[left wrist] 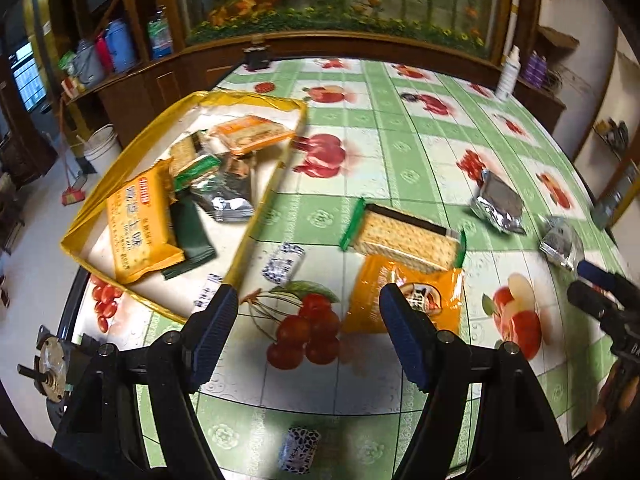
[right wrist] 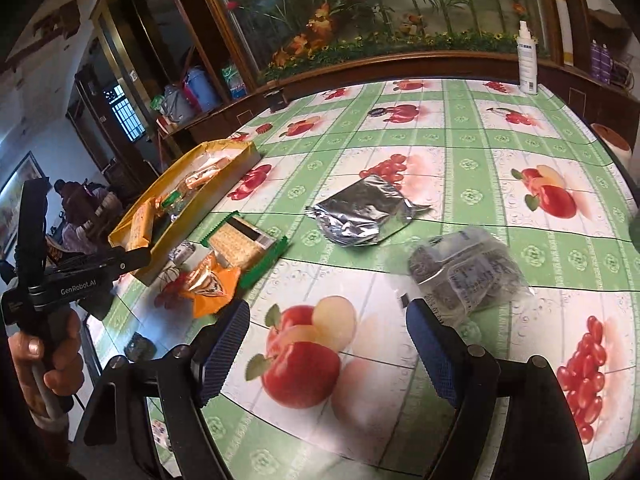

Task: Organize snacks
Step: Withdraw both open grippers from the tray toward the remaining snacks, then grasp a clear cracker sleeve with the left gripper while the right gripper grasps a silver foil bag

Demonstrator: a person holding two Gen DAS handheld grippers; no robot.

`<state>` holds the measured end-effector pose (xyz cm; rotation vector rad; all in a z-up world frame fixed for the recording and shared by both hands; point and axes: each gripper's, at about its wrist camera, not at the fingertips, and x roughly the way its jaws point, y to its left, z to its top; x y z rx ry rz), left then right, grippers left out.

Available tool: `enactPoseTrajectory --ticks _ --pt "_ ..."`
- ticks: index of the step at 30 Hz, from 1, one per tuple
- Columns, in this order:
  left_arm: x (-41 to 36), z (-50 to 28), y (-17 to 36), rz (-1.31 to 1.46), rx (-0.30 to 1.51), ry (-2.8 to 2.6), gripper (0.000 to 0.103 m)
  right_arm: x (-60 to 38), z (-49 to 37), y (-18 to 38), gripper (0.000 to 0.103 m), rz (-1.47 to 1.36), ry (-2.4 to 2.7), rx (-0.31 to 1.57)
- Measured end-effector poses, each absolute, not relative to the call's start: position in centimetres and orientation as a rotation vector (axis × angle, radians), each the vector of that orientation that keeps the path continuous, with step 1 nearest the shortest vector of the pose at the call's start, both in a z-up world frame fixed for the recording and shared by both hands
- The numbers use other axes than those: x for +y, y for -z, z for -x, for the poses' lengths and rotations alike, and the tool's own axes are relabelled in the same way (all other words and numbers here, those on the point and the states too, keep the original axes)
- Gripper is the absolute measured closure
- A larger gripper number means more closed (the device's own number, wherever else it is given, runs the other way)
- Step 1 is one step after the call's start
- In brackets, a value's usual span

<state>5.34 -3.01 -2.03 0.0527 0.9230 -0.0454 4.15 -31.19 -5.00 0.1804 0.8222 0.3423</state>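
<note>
A yellow tray (left wrist: 256, 204) at the left holds several snack packs, among them an orange biscuit pack (left wrist: 138, 228). On the fruit-print tablecloth lie a green-edged cracker pack (left wrist: 404, 236), an orange packet (left wrist: 432, 300) under its near end, a silver foil pack (left wrist: 498, 200) and a clear bag of small dark packets (left wrist: 560, 242). My left gripper (left wrist: 308, 304) is open over the printed cherries, its right finger in front of the orange packet. My right gripper (right wrist: 326, 316) is open above a printed apple, the clear bag (right wrist: 464, 272) just beyond its right finger. Neither holds anything.
Small blue-and-white wrapped sweets lie beside the tray (left wrist: 282, 266) and near the front edge (left wrist: 298, 454). A white spray bottle (right wrist: 528, 64) stands at the far edge, by a wooden cabinet. A hand (right wrist: 60, 352) grips the left tool. The table's left edge drops to the floor.
</note>
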Motion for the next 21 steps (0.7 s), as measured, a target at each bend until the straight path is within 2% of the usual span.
enactPoseTrajectory --ticks 7,16,21 --pt "-5.2 -7.6 2.3 -0.077 0.943 0.075 0.030 -33.1 -5.0 5.0 0.019 -0.201 -0.283 0.816" --pt "-6.4 -11.1 4.8 -0.015 1.094 0.126 0.030 -30.8 -8.2 4.3 0.019 -0.192 -0.343 0.799" --pt "-7.4 -13.2 5.1 0.021 1.118 0.199 0.028 -29.7 -11.4 5.1 0.019 -0.226 -0.374 0.857"
